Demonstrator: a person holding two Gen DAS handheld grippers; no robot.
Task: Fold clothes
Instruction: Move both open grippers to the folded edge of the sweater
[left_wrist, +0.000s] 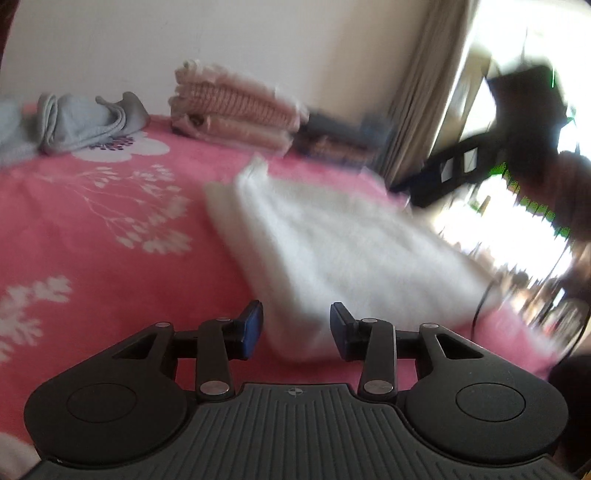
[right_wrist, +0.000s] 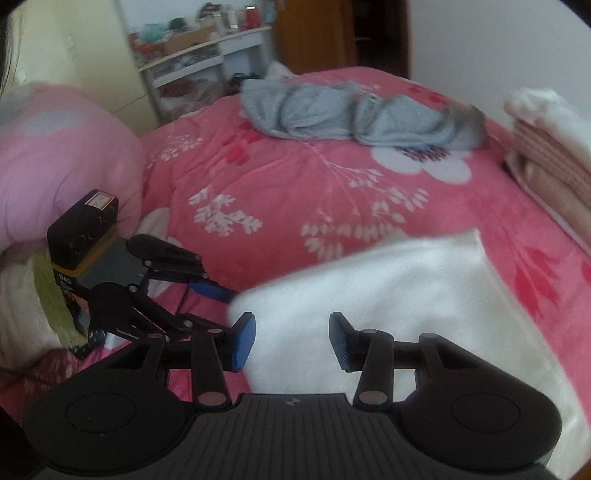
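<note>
We hold both grippers, left gripper (left_wrist: 296, 330) and right gripper (right_wrist: 291, 341), spread with nothing between the fingers. The folded white garment (right_wrist: 399, 295) lies on the pink blanket (right_wrist: 277, 177) just ahead of them.

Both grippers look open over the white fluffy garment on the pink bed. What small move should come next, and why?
Probably lower the right gripper and close it on the near edge of the white fluffy folded garment. Its jaws stand open with the fabric between them but ungripped. The left gripper is open too, by the corner beside it. The crumpled grey garment on the pink floral blanket waits unfolded.
</note>
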